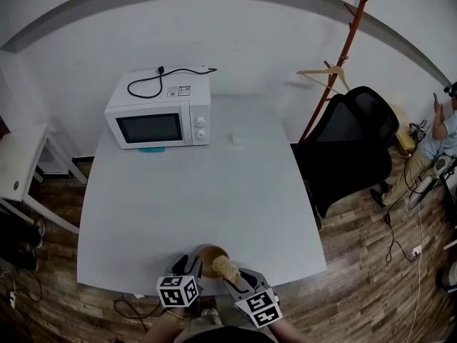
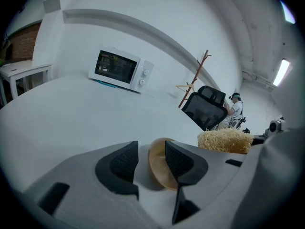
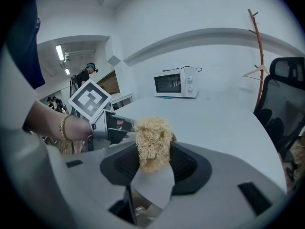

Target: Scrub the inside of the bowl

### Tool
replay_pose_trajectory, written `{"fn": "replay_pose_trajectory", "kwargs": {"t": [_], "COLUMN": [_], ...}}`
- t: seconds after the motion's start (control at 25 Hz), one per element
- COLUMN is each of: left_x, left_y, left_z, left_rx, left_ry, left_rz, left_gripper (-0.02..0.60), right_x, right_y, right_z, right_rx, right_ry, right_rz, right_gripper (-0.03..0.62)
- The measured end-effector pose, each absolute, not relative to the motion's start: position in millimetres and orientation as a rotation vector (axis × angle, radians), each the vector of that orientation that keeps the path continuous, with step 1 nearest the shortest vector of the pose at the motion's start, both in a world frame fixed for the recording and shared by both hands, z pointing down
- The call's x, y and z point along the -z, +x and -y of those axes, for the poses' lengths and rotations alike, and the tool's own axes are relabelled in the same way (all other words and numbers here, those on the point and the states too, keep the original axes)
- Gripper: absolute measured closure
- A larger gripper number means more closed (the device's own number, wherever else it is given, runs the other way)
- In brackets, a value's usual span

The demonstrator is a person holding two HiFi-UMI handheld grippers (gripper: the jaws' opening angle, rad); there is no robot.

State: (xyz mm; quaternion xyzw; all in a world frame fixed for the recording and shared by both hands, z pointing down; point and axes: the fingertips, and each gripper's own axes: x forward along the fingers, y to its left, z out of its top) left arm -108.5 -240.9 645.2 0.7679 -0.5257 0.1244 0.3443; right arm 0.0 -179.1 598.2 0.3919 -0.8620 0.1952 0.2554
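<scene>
Left gripper (image 1: 190, 266): held low at the desk's near edge, pointing forward and down. Its jaws stand apart with the bowl's rim between them, and the left pad is clear of the rim.
Left hand (image 3: 51, 126): grips the tool from behind, with a bracelet at the wrist.
Right gripper (image 3: 152, 160): just beside the left one, tilted down alike. Its jaws are clamped on a scrubber (image 3: 152, 140), a pale, fibrous pad that sticks up above the jaws.
Bowl (image 2: 159, 168): small and tan, on the desk (image 1: 200, 191) at the middle of its near edge, with the scrubber just to its right.
Writing: black-and-white square markers on each gripper's cube (image 1: 177, 290). A label on top of the microwave (image 1: 161, 114) is too small to read.
Desk: wide and pale grey. The white microwave stands near the far left corner with a black cable (image 1: 163, 78) coiled on top.
Room: white walls and a wood-plank floor. A black office chair (image 1: 353, 145) and a wooden coat rack (image 1: 344, 52) stand off the desk's right edge, and a seated person (image 1: 437, 131) is farther right.
</scene>
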Motion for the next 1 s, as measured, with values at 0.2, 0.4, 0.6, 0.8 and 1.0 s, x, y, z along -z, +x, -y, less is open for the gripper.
{"fn": "replay_pose_trajectory", "kwargs": {"t": [0.2, 0.4, 0.6, 0.8, 1.0], "left_x": [-623, -608, -596, -591, -586], "left_y": [-111, -114, -116, -121, -125], "left_z": [229, 214, 199, 182, 163], "left_rx": [-0.26, -0.227, -0.208, -0.199, -0.204], "left_ry": [2.031, 2.054, 2.09, 2.108, 2.127], "left_rz": [1.382, 1.389, 1.386, 1.379, 1.365], "left_gripper": [0.422, 0.497, 0.534, 0.551, 0.563], "right_x": [-588, -579, -573, -566, -559], "right_y": [-1, -6, -12, -16, -23], "right_z": [177, 171, 160, 150, 138], "right_rx": [-0.495, -0.461, -0.47, -0.481, -0.494], "right_ry": [1.104, 1.128, 1.159, 1.184, 1.202], "right_rz": [2.353, 2.375, 2.396, 2.425, 2.46], "right_gripper": [0.418, 0.418, 0.418, 0.418, 0.418]}}
